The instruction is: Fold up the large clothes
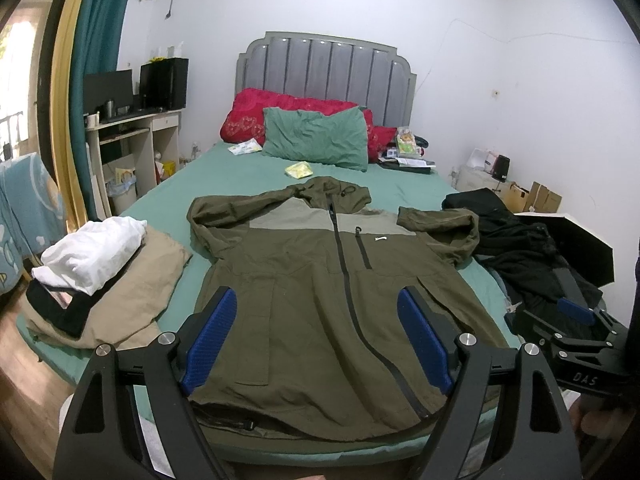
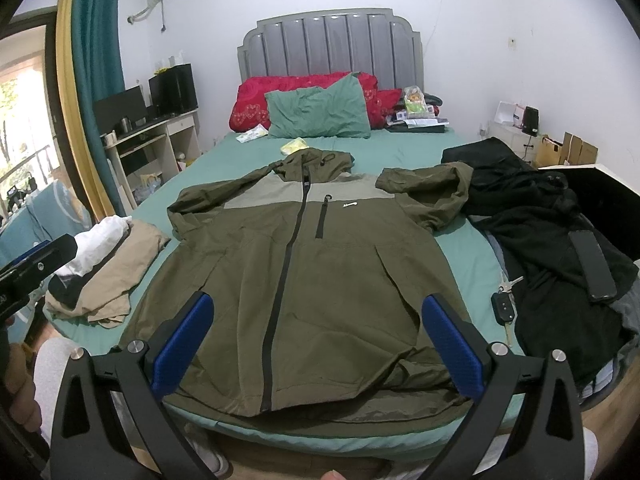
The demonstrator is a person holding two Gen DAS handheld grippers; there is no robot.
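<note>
An olive-green hooded jacket [image 1: 316,292] [image 2: 304,280] lies flat and zipped, front up, on the green bed sheet [image 1: 240,172], hood toward the pillows and both sleeves folded in near the shoulders. My left gripper [image 1: 316,296] hovers open above the jacket's lower half, blue pads wide apart and empty. My right gripper [image 2: 316,304] is also open over the jacket's hem area, holding nothing. The right gripper [image 1: 576,312] shows at the right edge of the left wrist view, and the left gripper's body [image 2: 36,264] shows at the left edge of the right wrist view.
A stack of folded clothes, white on tan [image 1: 100,272] [image 2: 104,264], sits left of the jacket. Black garments [image 1: 520,248] [image 2: 540,232], a phone [image 2: 592,264] and car keys [image 2: 504,304] lie to the right. Pillows [image 1: 316,136] and clutter are at the headboard; a desk [image 1: 132,132] stands left.
</note>
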